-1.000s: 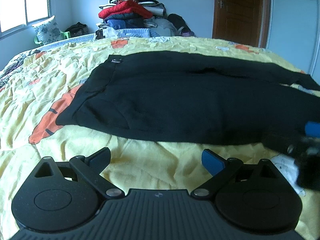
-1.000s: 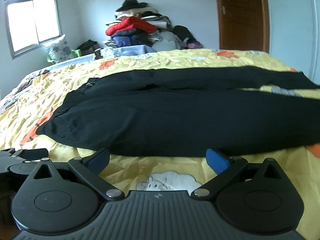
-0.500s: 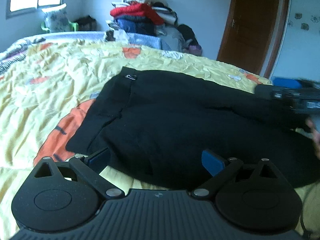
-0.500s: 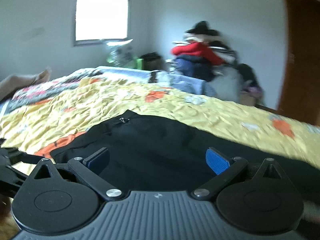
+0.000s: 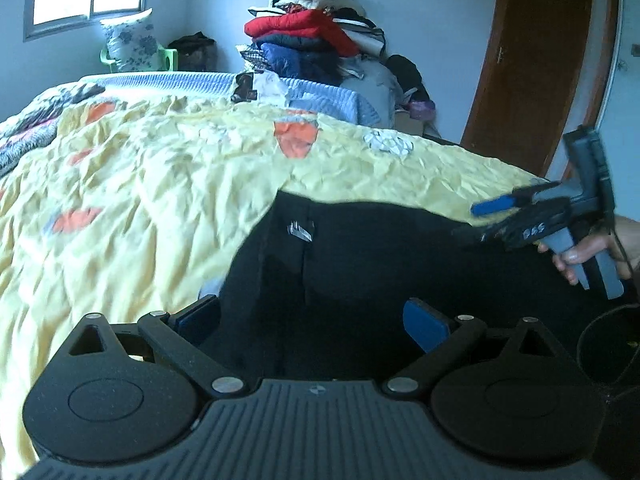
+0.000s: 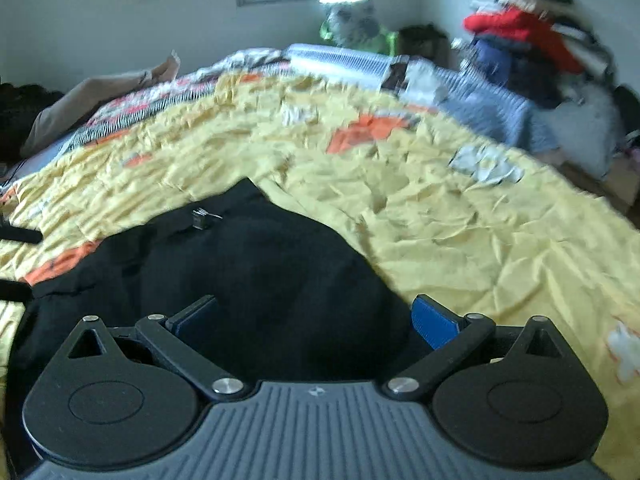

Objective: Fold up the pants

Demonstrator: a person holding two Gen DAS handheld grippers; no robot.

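Black pants lie flat on the yellow bedspread, with a small metal clasp at the waistband. My left gripper is open and empty, low over the waist end of the pants. My right gripper is open and empty, over the pants' far waist corner. The right gripper also shows in the left wrist view, held by a hand at the right, above the pants' far edge.
A tall pile of clothes stands beyond the bed's far side. A floral pillow sits on a green chair under the window. A brown door is at the right. A beige cloth lies at the bed's far left.
Both grippers have moved forward over the pants toward the waist end and turned left. The right gripper now hangs above the far edge. Both stay open.
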